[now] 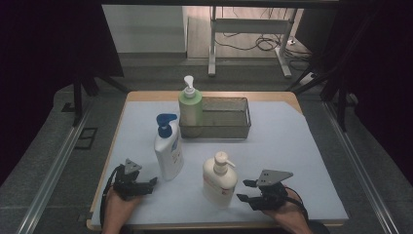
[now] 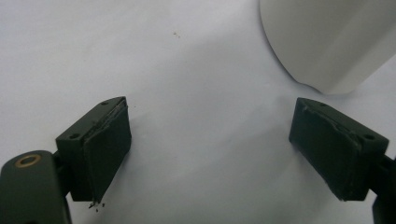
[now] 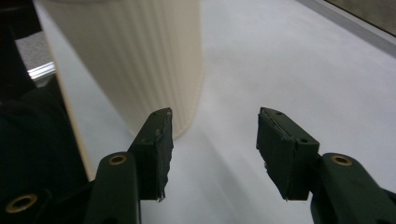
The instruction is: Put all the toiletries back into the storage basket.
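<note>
Pale sheet covers the wooden surface (image 1: 292, 105); dark curtains at the sides, a metal stand on the floor beyond. Right hand-held gripper (image 1: 246, 190) released, nothing between its jaws, cream pump bottle (image 1: 219, 179) just beside its left jaw. Left hand-held gripper (image 1: 148, 184) released, white blue-pump bottle (image 1: 168, 151) just ahead-right.

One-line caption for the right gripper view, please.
Right gripper, jaws open with nothing between them, beside the ribbed cream pump bottle standing on the white mat.
</note>
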`<state>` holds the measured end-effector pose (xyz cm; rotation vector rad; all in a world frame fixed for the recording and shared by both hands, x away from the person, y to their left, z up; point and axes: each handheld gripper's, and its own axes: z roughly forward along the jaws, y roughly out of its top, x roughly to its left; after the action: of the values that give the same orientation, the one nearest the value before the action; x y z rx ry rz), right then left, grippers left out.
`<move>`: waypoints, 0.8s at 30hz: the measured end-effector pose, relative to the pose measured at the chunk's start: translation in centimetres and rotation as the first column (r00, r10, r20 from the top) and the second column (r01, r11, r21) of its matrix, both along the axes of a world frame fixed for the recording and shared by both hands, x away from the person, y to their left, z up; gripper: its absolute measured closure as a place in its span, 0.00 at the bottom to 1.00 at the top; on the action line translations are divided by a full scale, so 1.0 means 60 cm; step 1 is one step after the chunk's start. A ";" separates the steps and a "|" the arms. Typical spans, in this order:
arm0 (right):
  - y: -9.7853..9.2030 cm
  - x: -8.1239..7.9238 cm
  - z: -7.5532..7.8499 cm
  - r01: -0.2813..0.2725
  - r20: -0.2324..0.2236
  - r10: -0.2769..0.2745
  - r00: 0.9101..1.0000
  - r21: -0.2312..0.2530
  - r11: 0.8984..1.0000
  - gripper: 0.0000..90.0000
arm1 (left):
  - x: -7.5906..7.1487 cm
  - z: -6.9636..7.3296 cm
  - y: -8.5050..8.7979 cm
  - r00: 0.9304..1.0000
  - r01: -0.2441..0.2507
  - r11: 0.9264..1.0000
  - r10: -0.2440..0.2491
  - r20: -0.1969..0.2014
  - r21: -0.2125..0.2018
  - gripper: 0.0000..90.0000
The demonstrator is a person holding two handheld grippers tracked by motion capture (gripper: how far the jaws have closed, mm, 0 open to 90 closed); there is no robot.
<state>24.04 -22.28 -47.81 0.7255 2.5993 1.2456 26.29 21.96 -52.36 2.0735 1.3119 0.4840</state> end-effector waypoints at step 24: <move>0.051 -0.015 0.056 -0.048 -0.034 0.051 0.998 0.099 0.994 0.39 | 0.000 0.000 0.000 1.000 0.000 1.000 0.000 0.000 0.000 0.14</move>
<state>23.12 -19.20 -44.46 0.7110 2.6160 1.3956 26.29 21.96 -52.36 2.0732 1.3122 0.4836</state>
